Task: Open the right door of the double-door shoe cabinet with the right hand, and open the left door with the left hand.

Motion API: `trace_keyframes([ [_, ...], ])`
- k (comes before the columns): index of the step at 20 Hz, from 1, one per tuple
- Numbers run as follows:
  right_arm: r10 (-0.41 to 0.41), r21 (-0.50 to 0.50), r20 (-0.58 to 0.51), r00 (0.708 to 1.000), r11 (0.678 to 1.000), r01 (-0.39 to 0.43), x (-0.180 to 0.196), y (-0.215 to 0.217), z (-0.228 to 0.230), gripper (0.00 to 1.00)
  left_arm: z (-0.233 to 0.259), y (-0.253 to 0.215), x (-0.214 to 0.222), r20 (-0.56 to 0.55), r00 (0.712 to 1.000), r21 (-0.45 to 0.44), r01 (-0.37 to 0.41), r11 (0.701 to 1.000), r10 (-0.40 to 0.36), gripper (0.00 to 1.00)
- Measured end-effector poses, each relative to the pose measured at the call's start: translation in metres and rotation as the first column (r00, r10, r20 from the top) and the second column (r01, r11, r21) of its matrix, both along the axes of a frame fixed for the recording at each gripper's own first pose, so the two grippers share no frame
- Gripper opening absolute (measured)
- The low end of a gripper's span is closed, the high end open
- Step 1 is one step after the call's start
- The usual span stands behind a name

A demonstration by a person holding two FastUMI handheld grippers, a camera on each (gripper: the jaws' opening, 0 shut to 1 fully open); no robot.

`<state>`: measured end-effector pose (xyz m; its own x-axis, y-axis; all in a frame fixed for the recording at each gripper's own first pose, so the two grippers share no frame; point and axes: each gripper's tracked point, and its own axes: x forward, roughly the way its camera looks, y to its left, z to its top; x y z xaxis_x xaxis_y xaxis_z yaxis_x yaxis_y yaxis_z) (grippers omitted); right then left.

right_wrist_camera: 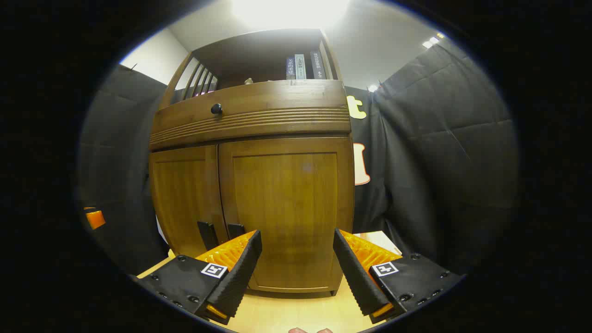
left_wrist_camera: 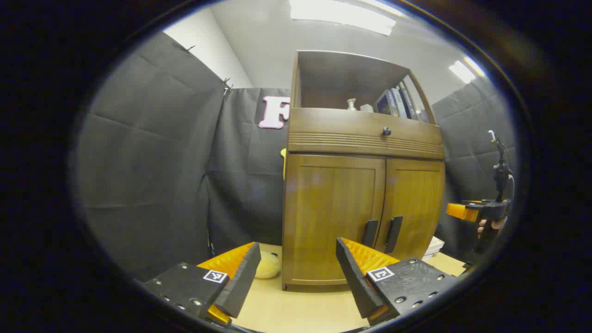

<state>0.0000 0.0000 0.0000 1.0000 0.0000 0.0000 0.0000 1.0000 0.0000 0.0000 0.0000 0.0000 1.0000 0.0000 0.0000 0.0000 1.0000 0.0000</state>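
Observation:
The wooden shoe cabinet (left_wrist_camera: 365, 138) stands on a light table with both doors shut. In the left gripper view its left door (left_wrist_camera: 333, 212) and right door (left_wrist_camera: 416, 199) meet at two dark handles (left_wrist_camera: 370, 232) (left_wrist_camera: 393, 233). My left gripper (left_wrist_camera: 297, 249) is open, a short way in front of the left door and touching nothing. The right gripper (left_wrist_camera: 462, 211) shows far right, held by a hand. In the right gripper view my right gripper (right_wrist_camera: 296, 238) is open, facing the right door (right_wrist_camera: 286, 208), right of the handles (right_wrist_camera: 206, 234) (right_wrist_camera: 235, 230). The left door (right_wrist_camera: 185, 199) is beside it.
Above the doors is a drawer with a dark knob (left_wrist_camera: 386, 131), then an open shelf with books (left_wrist_camera: 393, 102). A pale yellow round object (left_wrist_camera: 267, 266) lies left of the cabinet base. A white flat item (left_wrist_camera: 434, 245) lies at its right. Black cloth walls close in all round.

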Motion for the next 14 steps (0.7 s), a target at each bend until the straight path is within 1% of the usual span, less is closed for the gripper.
trace_keyframes([
  [2,0.012,0.018,-0.014,1.000,1.000,-0.012,-0.002,0.004,-0.004,0.92,-0.007,-0.006,0.005,-0.027,0.999,0.014,0.018,1.000,-0.017,0.96],
  [5,0.019,0.008,-0.020,1.000,1.000,-0.018,-0.002,0.009,-0.005,0.92,-0.004,-0.017,0.008,-0.021,0.999,0.051,0.043,0.998,-0.042,0.96],
  [7,0.031,0.004,-0.025,0.999,1.000,-0.031,-0.003,0.012,-0.008,0.93,-0.013,-0.016,0.008,-0.058,0.998,0.066,0.030,0.997,-0.027,0.96],
  [9,0.033,0.003,-0.024,0.999,0.999,-0.033,-0.003,0.014,-0.008,0.96,-0.015,-0.015,0.009,-0.068,0.997,0.070,0.033,0.997,-0.028,0.96],
  [11,0.033,0.008,-0.029,0.999,0.999,-0.032,-0.003,0.014,-0.008,1.00,-0.012,-0.019,0.004,-0.060,0.997,0.067,0.054,0.996,-0.050,0.96],
  [12,0.034,0.009,-0.029,0.999,0.999,-0.034,-0.003,0.015,-0.008,0.98,-0.012,-0.019,0.001,-0.055,0.997,0.068,0.061,0.996,-0.057,0.96],
  [14,0.044,0.002,-0.030,0.999,0.999,-0.044,-0.001,0.018,-0.007,0.98,-0.013,-0.016,0.000,-0.052,0.997,0.064,0.061,0.996,-0.058,0.96],
])
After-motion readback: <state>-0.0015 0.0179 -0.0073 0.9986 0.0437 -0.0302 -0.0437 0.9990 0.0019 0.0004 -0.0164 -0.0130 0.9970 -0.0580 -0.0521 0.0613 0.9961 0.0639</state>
